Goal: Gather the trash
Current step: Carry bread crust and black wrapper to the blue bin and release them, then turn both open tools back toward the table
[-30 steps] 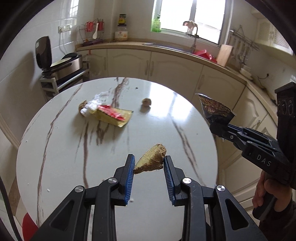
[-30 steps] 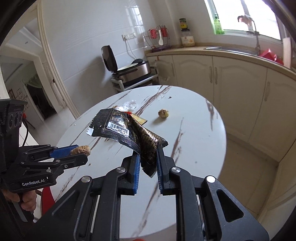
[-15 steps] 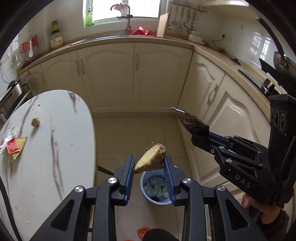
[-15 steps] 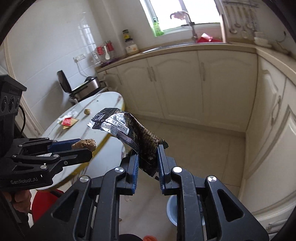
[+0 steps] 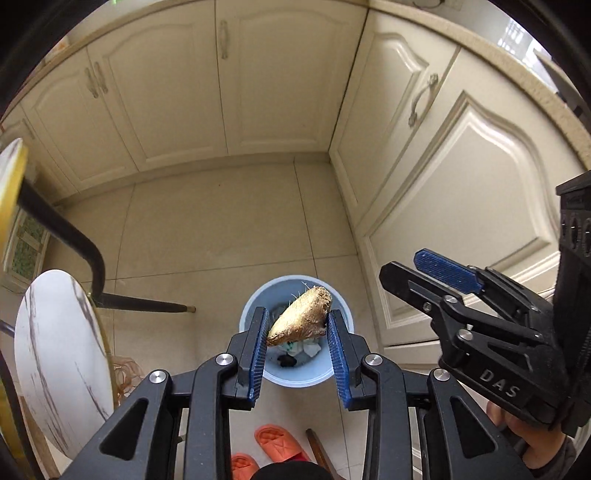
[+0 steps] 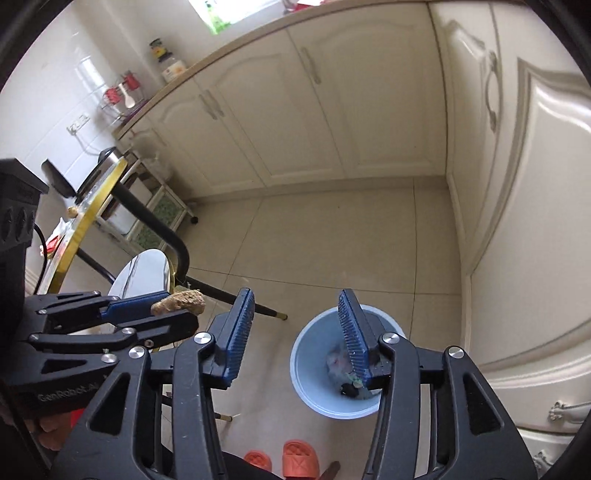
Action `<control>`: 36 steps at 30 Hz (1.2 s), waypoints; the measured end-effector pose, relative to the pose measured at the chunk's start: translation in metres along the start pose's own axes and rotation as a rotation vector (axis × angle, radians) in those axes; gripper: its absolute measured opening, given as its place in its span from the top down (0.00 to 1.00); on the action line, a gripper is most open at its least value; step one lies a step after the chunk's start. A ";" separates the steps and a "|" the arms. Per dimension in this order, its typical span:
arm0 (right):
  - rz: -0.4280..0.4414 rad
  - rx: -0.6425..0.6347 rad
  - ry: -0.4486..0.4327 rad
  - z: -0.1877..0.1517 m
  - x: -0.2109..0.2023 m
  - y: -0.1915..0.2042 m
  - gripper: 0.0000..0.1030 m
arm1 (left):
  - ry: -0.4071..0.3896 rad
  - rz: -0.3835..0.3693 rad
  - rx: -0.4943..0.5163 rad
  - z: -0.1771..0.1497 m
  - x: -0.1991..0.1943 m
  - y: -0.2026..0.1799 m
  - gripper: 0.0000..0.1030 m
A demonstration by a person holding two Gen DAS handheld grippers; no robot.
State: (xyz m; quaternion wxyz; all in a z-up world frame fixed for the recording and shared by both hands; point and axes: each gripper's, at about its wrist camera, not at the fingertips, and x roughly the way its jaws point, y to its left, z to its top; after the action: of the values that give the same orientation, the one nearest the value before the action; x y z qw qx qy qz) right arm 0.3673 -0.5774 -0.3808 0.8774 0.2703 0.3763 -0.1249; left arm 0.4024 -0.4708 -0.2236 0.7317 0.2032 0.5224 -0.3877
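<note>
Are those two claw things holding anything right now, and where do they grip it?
The left gripper pinches a brown food scrap by its sides. The right gripper, jaws just opened, holds nothing.

Soft daylight filled both views, entering from the window (image 6: 218,11) above the cabinets (image 6: 295,110), which was blown out to white. Glare streaked the glossy cabinet door (image 6: 546,122) to the right of it. Shadows on the floor tiles (image 5: 207,229) were faint. Fisheye distortion bowed straight lines, and black vignetting ringed the corners. Focus was sharp.
</note>
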 end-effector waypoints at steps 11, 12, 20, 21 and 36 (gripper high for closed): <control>-0.006 0.031 -0.025 0.007 -0.007 -0.004 0.50 | -0.015 0.026 -0.025 0.015 0.015 -0.001 0.47; -0.003 0.027 -0.030 0.008 -0.010 -0.002 0.50 | -0.026 0.029 -0.028 0.011 0.006 0.001 0.46; 0.040 -0.041 -0.107 0.011 -0.054 0.043 0.44 | -0.204 0.101 -0.051 -0.008 -0.080 0.006 0.39; 0.047 -0.057 -0.121 0.012 -0.062 0.052 0.43 | -0.239 0.120 -0.050 -0.012 -0.094 0.007 0.38; 0.139 -0.325 -0.166 0.023 -0.084 0.233 0.27 | -0.414 0.332 -0.254 -0.119 -0.228 0.127 0.20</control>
State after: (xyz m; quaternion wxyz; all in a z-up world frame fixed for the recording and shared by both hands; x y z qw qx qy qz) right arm 0.4221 -0.3975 -0.2180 0.9440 0.1390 0.2982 -0.0237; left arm 0.3941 -0.2284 -0.0711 0.8958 0.1092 0.3660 -0.2272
